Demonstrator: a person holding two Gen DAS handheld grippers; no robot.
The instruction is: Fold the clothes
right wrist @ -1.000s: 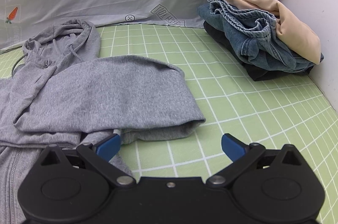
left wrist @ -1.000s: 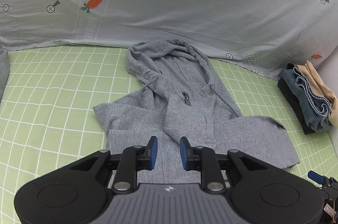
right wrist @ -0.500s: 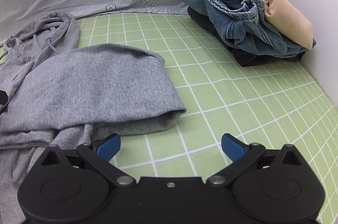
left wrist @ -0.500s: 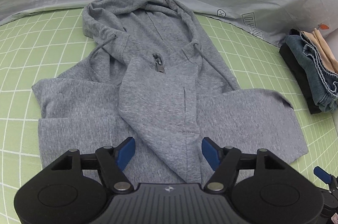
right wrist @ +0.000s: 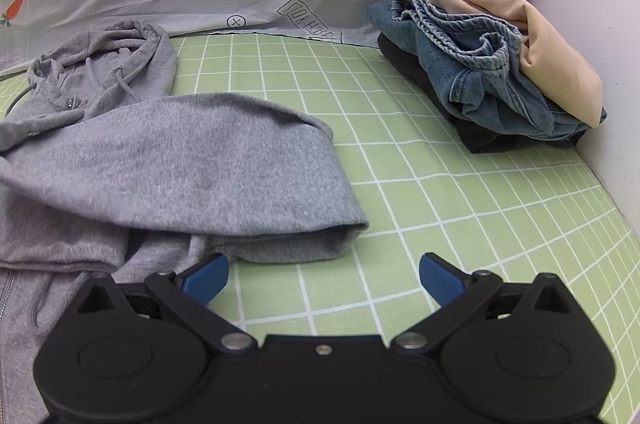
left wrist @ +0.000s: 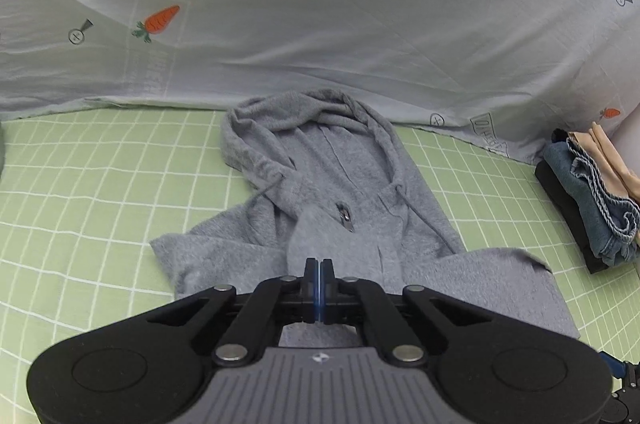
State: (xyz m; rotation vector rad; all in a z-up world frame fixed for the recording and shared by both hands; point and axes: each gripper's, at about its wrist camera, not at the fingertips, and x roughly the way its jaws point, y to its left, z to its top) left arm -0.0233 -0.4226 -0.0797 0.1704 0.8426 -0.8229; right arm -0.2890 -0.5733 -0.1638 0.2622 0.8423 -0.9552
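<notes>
A grey zip hoodie (left wrist: pixel 340 191) lies face up on the green checked bed sheet (left wrist: pixel 100 183), hood towards the back, with both sleeves folded across its front. My left gripper (left wrist: pixel 319 280) hovers over the lower chest, shut, its blue pads pressed together with no cloth showing between them. In the right wrist view the hoodie (right wrist: pixel 180 151) fills the left side, and the folded sleeve's cuff ends just beyond my right gripper (right wrist: pixel 324 274). That gripper is open wide over bare sheet. Its left fingertip (right wrist: pixel 208 276) sits beside the cuff.
A stack of folded clothes (right wrist: pixel 480 75), dark, denim and beige, sits at the back right against a white wall (right wrist: pixel 600 23); in the left wrist view the stack (left wrist: pixel 588 199) is at the right edge. A pale carrot-print cloth (left wrist: pixel 320 23) hangs behind the bed.
My left gripper spread wide close over the hoodie, then drew back and closed fully. The right gripper stayed open and barely shifted.
</notes>
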